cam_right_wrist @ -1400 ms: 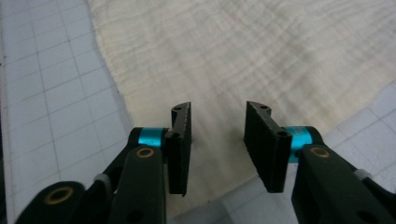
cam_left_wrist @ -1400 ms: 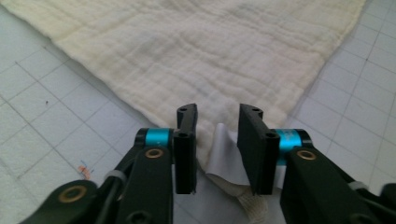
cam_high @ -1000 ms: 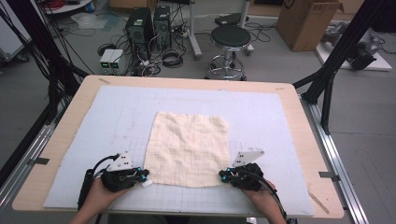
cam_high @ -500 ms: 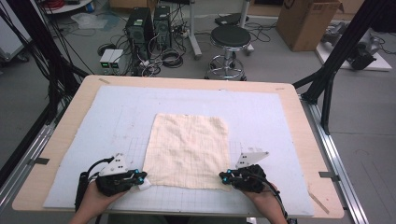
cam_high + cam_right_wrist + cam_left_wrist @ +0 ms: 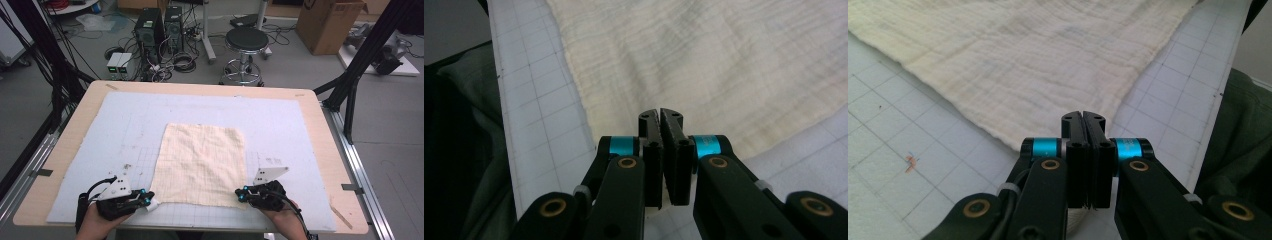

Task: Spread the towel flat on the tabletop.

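Note:
A cream cloth (image 5: pixel 202 160) lies spread flat on the grey gridded mat (image 5: pixel 300 130). My left gripper (image 5: pixel 149 199) sits at the cloth's near left corner, jaws pressed together with the corner pinched between them. In the left gripper view the shut jaws (image 5: pixel 1083 116) meet the cloth (image 5: pixel 1023 60) right at its corner edge. My right gripper (image 5: pixel 240 195) is at the near right corner, also shut on the cloth. In the right gripper view its jaws (image 5: pixel 660 114) close over the hem of the cloth (image 5: pixel 724 65). Both grippers stay low by the mat.
The mat covers a wooden table (image 5: pixel 75 130) whose near edge runs just behind both hands. Black frame posts (image 5: pixel 350 85) stand at the right side. Beyond the table, on the floor, are a stool (image 5: pixel 245 42), computer cases (image 5: pixel 160 25) and a cardboard box (image 5: pixel 330 20).
The left gripper has drawn slightly toward the near edge with the cloth's corner. The cloth's near left edge has followed a little. The right gripper has stayed where it was.

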Demonstrator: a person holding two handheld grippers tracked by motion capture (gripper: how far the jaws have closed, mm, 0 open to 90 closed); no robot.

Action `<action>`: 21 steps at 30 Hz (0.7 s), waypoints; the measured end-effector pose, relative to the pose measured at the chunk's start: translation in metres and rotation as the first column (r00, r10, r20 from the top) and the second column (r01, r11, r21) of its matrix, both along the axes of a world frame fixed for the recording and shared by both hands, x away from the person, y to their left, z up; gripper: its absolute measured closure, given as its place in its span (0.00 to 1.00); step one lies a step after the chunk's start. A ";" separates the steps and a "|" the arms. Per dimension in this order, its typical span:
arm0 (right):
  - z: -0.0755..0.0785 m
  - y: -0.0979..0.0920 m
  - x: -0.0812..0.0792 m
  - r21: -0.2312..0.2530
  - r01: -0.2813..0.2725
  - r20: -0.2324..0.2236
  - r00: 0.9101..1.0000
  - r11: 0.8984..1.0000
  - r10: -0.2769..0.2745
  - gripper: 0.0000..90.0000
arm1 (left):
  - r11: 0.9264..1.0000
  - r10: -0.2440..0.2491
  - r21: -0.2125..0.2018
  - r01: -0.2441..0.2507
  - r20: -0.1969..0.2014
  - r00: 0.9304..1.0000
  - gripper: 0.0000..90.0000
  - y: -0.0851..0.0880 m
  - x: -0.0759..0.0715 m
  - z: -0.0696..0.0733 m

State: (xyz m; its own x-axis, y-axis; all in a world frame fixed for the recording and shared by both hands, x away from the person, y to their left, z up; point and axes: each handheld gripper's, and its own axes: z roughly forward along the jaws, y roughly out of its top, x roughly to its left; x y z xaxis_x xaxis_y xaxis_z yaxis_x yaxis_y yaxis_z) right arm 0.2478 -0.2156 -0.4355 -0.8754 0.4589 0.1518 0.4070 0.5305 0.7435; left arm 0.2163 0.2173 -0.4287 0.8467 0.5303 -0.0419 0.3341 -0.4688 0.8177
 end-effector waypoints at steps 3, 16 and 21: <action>0.000 0.000 0.001 -0.002 0.011 -0.001 1.000 1.000 -0.011 0.85 | 1.000 0.002 -0.011 -0.003 -0.027 1.000 0.84 -0.002 0.007 -0.002; -0.006 0.010 0.002 -0.060 -0.014 0.016 1.000 0.998 0.015 0.88 | 0.998 -0.009 0.069 0.012 -0.045 0.999 0.95 -0.012 0.020 -0.014; -0.006 0.007 0.004 -0.048 -0.027 -0.011 1.000 0.998 0.027 0.98 | 0.998 -0.019 0.055 0.021 -0.040 0.999 0.99 -0.010 0.015 -0.012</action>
